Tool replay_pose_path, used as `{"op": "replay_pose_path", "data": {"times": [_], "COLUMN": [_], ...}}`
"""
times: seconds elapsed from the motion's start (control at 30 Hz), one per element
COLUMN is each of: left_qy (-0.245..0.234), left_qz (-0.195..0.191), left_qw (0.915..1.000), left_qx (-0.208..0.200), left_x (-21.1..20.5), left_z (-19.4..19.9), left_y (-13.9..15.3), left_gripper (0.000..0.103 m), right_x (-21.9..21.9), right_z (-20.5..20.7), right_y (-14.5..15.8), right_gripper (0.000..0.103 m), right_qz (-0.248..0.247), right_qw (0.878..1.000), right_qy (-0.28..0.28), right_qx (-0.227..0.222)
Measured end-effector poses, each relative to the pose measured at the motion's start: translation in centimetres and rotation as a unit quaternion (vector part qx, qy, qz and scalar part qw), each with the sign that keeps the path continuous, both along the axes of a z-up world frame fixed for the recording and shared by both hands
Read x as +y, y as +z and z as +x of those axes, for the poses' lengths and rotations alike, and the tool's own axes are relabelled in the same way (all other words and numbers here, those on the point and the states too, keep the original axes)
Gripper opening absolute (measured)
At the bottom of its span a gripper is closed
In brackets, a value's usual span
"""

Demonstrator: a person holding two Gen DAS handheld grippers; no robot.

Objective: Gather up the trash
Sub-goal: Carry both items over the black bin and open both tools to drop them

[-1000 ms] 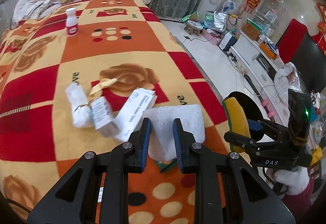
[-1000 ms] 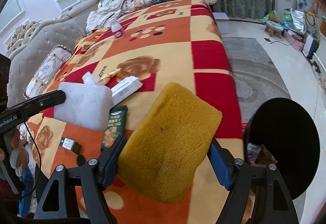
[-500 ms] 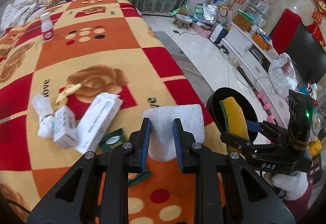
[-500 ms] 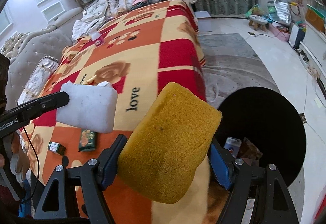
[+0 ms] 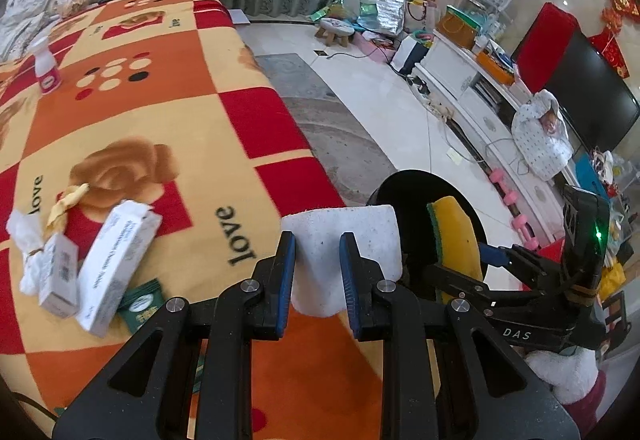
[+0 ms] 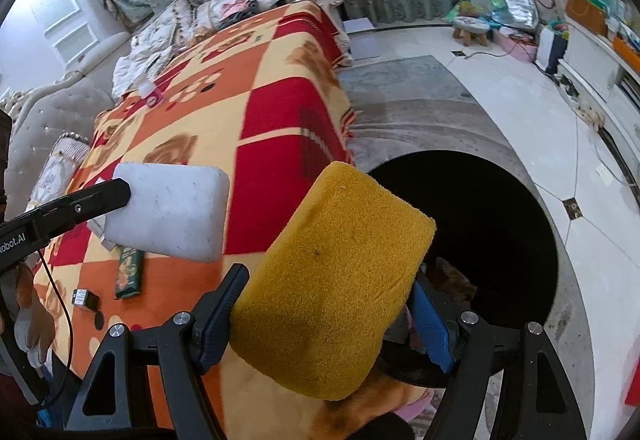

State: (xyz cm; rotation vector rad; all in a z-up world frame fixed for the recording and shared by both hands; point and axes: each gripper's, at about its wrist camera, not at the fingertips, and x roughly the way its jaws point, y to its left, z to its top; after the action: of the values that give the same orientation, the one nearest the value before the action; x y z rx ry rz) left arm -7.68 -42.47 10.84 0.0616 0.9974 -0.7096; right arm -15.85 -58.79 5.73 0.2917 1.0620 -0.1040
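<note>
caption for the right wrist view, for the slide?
Right gripper carries a yellow sponge over the black bin beside the blanket.

Between the left fingers [image 5: 286, 272], a white sponge [image 5: 344, 236] looks matt and finely pitted. The yellow sponge [image 6: 336, 280] in the right fingers [image 6: 218, 314] is coarse, open-pored foam. Left of both, a fleecy blanket [image 5: 160, 111] carries cardboard boxes [image 5: 116, 264]. Beyond them, the floor tiles [image 6: 520, 95] shine glossy.
</note>
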Motion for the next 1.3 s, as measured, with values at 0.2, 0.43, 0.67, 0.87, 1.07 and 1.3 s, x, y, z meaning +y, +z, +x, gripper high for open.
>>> {"op": "replay_pose_path", "data": {"times": [0.2,0.43,0.67,0.87,1.07,1.3], "left_qy": [-0.007,-0.014,-0.013,-0.012,-0.017,-0.027], "left_qz": [0.002,0.005,0.005,-0.002,-0.012,-0.02], "left_qw": [1.0,0.9999,0.9999,0.9997,0.9994,0.9986], "left_qx": [0.001,0.001,0.009,0.021,0.028,0.041], "left_x": [-2.3,-5.1,-7.3,-8.1,-9.1,-8.8], "left_z": [0.2,0.3,0.4,0.5,0.3,0.1], "left_y": [-0.3,-1.1,-2.0,-2.6,-2.9,-3.0], "left_gripper": [0.02,0.02,0.02,0.021,0.022,0.042], "right_x": [-2.1,-3.8,-5.4,-6.4,-6.9,-7.2], "right_z": [-0.3,-0.7,-1.0,-1.3,-1.5,-1.7], "right_y": [-0.2,-0.8,-1.4,-1.5,-1.7,-1.8], "right_gripper": [0.075,0.075,0.076,0.077,0.081,0.092], "right_qz": [-0.002,-0.004,-0.006,-0.004,0.0,0.002], "right_qw": [1.0,0.999,0.999,0.998,0.998,0.997], "right_qy": [-0.018,-0.033,-0.048,-0.057,-0.067,-0.075], "right_qx": [0.003,0.011,0.018,0.017,0.02,0.023]}}
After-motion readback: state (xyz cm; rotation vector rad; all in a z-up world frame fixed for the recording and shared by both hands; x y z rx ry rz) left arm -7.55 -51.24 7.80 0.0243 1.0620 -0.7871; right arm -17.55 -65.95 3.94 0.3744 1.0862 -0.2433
